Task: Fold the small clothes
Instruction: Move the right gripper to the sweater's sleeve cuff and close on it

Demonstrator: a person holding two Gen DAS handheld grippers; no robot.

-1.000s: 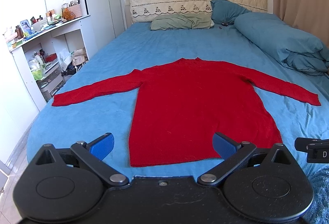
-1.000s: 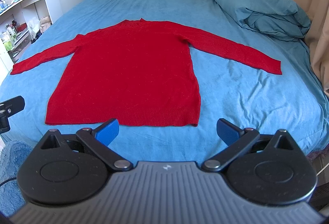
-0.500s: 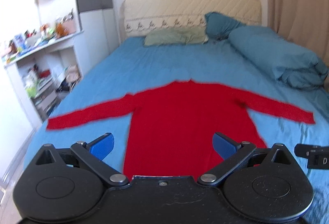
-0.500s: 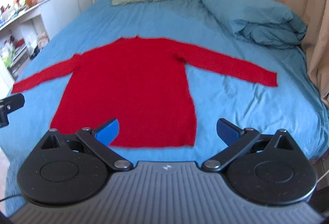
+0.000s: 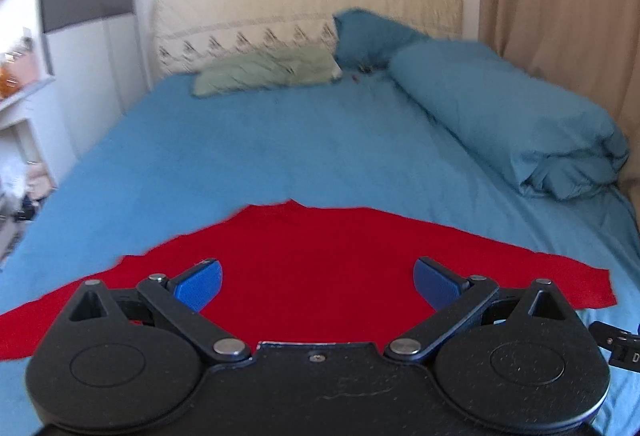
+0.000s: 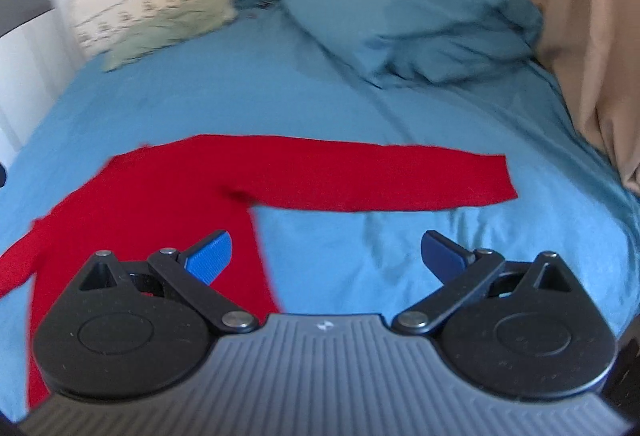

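A red long-sleeved sweater (image 5: 312, 260) lies flat on the blue bed sheet (image 5: 280, 148), neck toward the headboard and both sleeves spread out. My left gripper (image 5: 316, 286) is open and empty, over the sweater's upper body. My right gripper (image 6: 326, 256) is open and empty, over the sheet just right of the sweater's body (image 6: 160, 204) and below its right sleeve (image 6: 400, 180). The sweater's lower hem is hidden behind both grippers.
A rolled blue duvet (image 5: 508, 116) lies along the bed's right side. Green (image 5: 268, 70) and blue (image 5: 368, 32) pillows lean at the headboard. Beige curtains (image 6: 580, 16) hang at right. A white shelf unit (image 5: 16, 108) stands left of the bed.
Both grippers have moved forward over the bed, closer to the sweater's shoulders; the right one has swung toward the right sleeve. Both jaws stay open.
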